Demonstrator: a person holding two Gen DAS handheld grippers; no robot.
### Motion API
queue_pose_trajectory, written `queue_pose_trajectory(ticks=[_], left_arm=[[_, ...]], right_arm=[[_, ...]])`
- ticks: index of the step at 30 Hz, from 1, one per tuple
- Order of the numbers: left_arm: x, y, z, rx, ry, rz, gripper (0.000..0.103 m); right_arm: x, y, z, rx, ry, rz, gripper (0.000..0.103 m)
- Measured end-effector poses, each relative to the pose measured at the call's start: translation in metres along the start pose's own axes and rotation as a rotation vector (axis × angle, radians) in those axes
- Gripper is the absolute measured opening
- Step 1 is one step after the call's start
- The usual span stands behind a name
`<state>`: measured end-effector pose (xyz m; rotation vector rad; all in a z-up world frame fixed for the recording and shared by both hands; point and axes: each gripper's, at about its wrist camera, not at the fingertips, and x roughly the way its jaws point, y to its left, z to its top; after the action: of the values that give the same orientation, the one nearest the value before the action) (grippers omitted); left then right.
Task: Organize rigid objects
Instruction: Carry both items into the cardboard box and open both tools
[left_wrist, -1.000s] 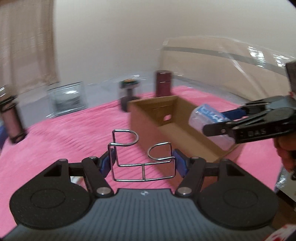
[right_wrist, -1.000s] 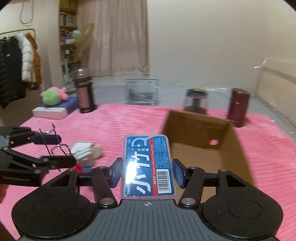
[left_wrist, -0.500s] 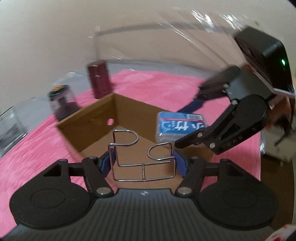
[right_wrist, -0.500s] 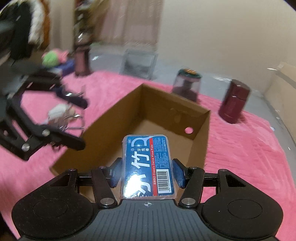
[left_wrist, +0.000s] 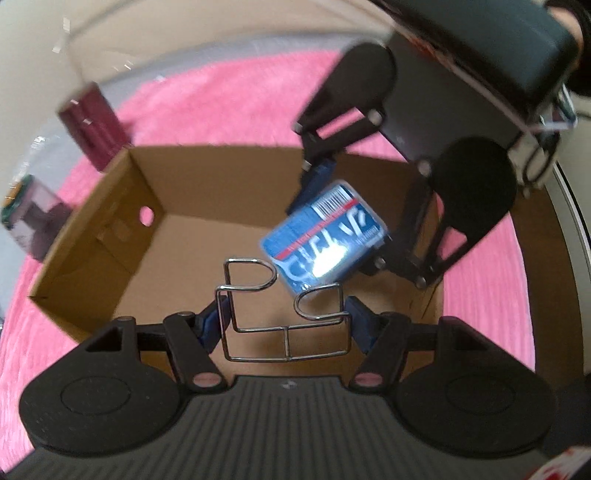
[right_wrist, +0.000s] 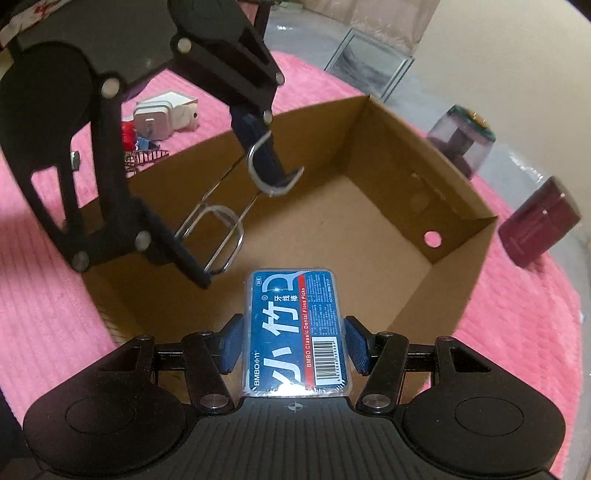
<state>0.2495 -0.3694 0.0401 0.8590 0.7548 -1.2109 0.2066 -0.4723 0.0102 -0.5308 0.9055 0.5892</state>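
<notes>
An open brown cardboard box (left_wrist: 122, 206) (right_wrist: 454, 192) lies on the pink blanket. My left gripper (left_wrist: 284, 325) is shut on a bent wire rack (left_wrist: 255, 291) and holds it above the box floor; the rack also shows in the right wrist view (right_wrist: 221, 221). My right gripper (right_wrist: 295, 343) is shut on a blue box of dental floss picks (right_wrist: 295, 328) and holds it over the box, close to the rack. The floss box shows in the left wrist view (left_wrist: 325, 243), tilted, between the right gripper's fingers (left_wrist: 314, 184).
A dark red case (right_wrist: 539, 221) (left_wrist: 92, 129) and a tinted jar with a green lid (right_wrist: 461, 136) (left_wrist: 29, 218) stand just outside the box. A white charger (right_wrist: 162, 114) and small clips (right_wrist: 140, 151) lie on the pink blanket (right_wrist: 44, 295). A clear frame (right_wrist: 369, 62) stands farther back.
Both grippers have moved over the cardboard box and tilted down into it, each still holding its object. The two grippers are now much closer together.
</notes>
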Motion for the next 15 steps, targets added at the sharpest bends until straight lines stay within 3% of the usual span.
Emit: queue_pose_trajectory(ticks=[7, 15], left_arm=[[0.034, 0.003, 0.001, 0.040, 0.129, -0.045, 0.063], [0.064, 0.007, -0.003, 0.045, 0.215, -0.081, 0.063]], right_arm=[[0.031, -0.019, 0.007, -0.009, 0.093, 0.076, 0.054], [0.059, -0.018, 0.011, -0.070, 0.193, 0.127, 0.054]])
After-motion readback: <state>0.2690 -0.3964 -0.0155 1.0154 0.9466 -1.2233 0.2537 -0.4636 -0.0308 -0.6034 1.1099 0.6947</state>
